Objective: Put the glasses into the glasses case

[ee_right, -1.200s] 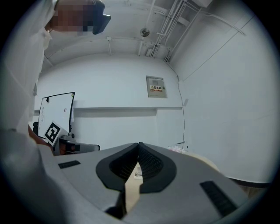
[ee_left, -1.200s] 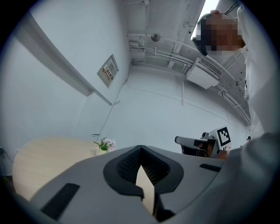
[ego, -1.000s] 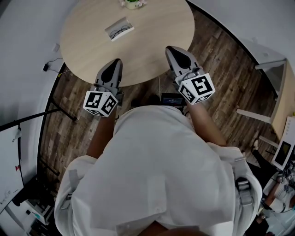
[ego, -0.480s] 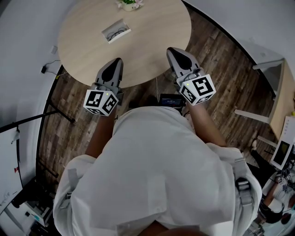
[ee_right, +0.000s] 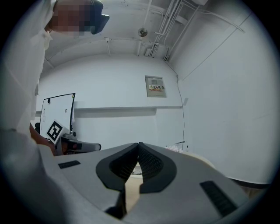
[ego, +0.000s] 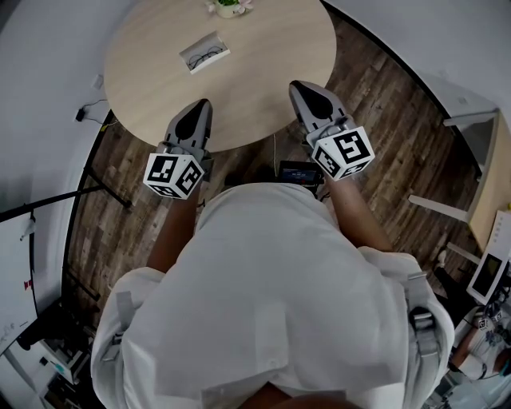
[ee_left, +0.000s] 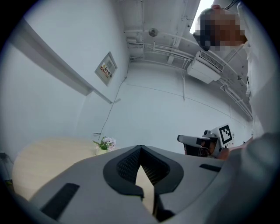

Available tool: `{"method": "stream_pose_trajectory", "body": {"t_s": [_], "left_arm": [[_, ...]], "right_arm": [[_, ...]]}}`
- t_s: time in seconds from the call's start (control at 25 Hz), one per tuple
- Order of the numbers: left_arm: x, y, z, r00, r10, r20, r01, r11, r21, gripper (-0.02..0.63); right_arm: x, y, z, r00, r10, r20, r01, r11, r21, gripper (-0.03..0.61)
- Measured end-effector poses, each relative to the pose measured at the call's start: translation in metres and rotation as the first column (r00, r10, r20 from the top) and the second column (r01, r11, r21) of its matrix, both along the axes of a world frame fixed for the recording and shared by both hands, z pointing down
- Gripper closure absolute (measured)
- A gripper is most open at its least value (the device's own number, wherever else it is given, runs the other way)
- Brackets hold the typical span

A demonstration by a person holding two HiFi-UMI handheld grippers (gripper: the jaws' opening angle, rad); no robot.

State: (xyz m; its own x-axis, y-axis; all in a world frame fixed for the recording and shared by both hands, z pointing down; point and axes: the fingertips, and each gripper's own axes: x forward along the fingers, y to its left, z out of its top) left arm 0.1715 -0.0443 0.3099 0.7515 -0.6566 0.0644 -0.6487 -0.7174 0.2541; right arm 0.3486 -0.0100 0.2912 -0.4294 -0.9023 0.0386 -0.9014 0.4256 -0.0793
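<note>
Hardly anything differs from a second ago. Left gripper (ego: pixel 200 108) and right gripper (ego: pixel 303 87) sit at the same spots over the near edge of the round table (ego: pixel 263 48), both pointing away from the person, the right one a little further forward. Only the view has swayed slightly: the case (ego: pixel 205 53) sits a touch lower and further left in the head view than it did a second ago, then a touch back from half a second ago.

Left gripper: jaw tips pressed together, nothing between them, only bare tabletop showing through the gap behind the tips. Right gripper: the same, tips meeting and empty.

Glasses (ego: pixel 207 54): dark frames lying on the white case at the far side of the table, well apart from both grippers. Whether they sit down inside it cannot be told at this size. A small pot of flowers (ego: pixel 229 6) stands beyond the case, near the far edge.

Below: a dark plank floor (ego: pixel 383 120) and the person's white shirt (ego: pixel 271 295).
</note>
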Motion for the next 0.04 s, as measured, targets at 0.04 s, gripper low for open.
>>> {"method": "stream_pose_trajectory", "body": {"t_s": [0.04], "left_arm": [[0.0000,-0.0008,-0.0008,1.000,-0.005,0.001,0.005,1.000,0.000,0.606]], "right_arm": [[0.0011,-0.0005,-0.0005,1.000,-0.003,-0.001,0.003,1.000,0.002,0.555]]}}
